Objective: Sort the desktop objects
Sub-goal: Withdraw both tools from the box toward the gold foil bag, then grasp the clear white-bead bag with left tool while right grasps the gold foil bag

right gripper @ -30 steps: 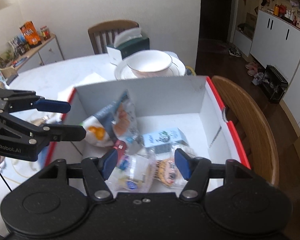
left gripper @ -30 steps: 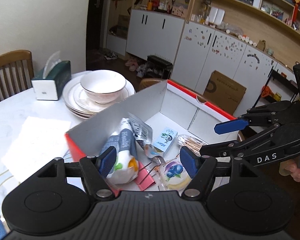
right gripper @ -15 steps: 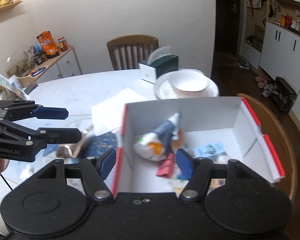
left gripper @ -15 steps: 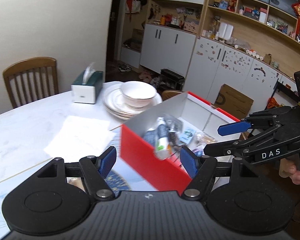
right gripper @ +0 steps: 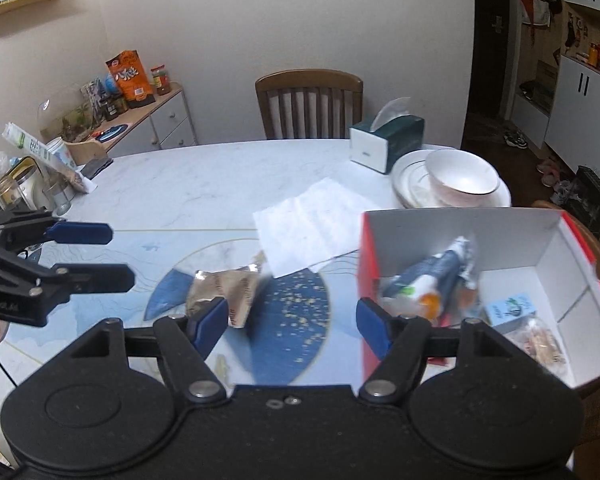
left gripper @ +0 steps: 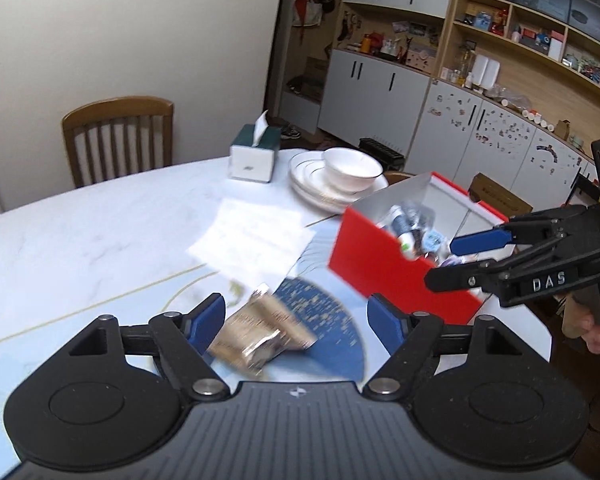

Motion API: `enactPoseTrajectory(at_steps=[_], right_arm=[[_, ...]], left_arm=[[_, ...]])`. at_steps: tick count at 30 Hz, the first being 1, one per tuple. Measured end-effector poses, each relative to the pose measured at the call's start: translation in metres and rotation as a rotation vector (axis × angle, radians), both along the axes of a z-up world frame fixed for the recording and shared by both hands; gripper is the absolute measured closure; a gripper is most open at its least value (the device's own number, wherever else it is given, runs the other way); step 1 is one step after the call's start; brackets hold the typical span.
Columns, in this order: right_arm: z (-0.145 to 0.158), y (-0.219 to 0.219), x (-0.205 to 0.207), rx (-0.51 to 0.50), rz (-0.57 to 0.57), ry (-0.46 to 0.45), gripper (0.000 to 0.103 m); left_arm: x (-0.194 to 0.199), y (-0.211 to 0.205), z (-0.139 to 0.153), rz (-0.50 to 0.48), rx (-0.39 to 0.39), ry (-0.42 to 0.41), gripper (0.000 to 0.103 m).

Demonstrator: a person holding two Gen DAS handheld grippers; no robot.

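A red box with a white inside [left gripper: 384, 256] stands at the table's right edge and holds several snack packets and a small blue carton [right gripper: 510, 309]; it also shows in the right wrist view [right gripper: 548, 240]. A silver-brown foil packet [left gripper: 260, 330] lies on the blue round patch of the table, also in the right wrist view [right gripper: 224, 290]. My left gripper [left gripper: 296, 322] is open and empty, just above the packet. My right gripper [right gripper: 288, 324] is open and empty, between the packet and the box.
A white paper sheet [right gripper: 312, 224] lies mid-table. Stacked plates with a bowl [left gripper: 352, 168] and a green tissue box [left gripper: 254, 152] stand at the back. A wooden chair [right gripper: 308, 102] is behind the table. Jars and packets [right gripper: 40, 184] crowd the table's left end.
Both grippers have pulled back from over the box and swung left. The foil packet and the blue patch have come into view. Both stay open.
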State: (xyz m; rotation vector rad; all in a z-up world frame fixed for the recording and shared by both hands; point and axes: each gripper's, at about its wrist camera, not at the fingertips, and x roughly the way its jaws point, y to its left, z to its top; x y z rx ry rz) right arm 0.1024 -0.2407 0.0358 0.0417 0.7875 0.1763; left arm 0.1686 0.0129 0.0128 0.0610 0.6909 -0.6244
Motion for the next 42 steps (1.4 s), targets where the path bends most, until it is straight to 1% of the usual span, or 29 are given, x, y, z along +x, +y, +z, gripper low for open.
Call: enactPoseTrajectory(at_steps=[7, 11, 15, 16, 29, 32, 42], right_arm=[[-0.011, 0.032, 0.009, -0.009, 0.008, 0.016, 0.033], [-0.017, 0.047, 0.015, -0.015, 0.008, 0.021, 0.033], [-0.026, 0.060, 0.025, -0.030, 0.004, 0.027, 0.032], [-0.029, 0.063, 0.028, -0.034, 0.004, 0.030, 0.032], [-0.068, 0.089, 0.068, -0.081, 0.009, 0.076, 0.032], [-0.076, 0.096, 0.075, -0.092, 0.019, 0.089, 0.032], [-0.098, 0.111, 0.097, -0.098, 0.035, 0.119, 0.032]], left_arm=[[-0.009, 0.041, -0.019, 0.016, 0.027, 0.016, 0.021], [-0.013, 0.055, -0.031, 0.024, 0.043, 0.031, 0.017], [-0.016, 0.067, -0.043, 0.032, 0.064, 0.046, 0.004], [-0.018, 0.068, -0.046, 0.033, 0.067, 0.051, 0.002], [-0.017, 0.083, -0.092, 0.055, 0.111, 0.155, 0.002], [-0.017, 0.083, -0.099, 0.061, 0.116, 0.167, 0.002], [-0.024, 0.076, -0.116, 0.061, 0.148, 0.165, 0.002]])
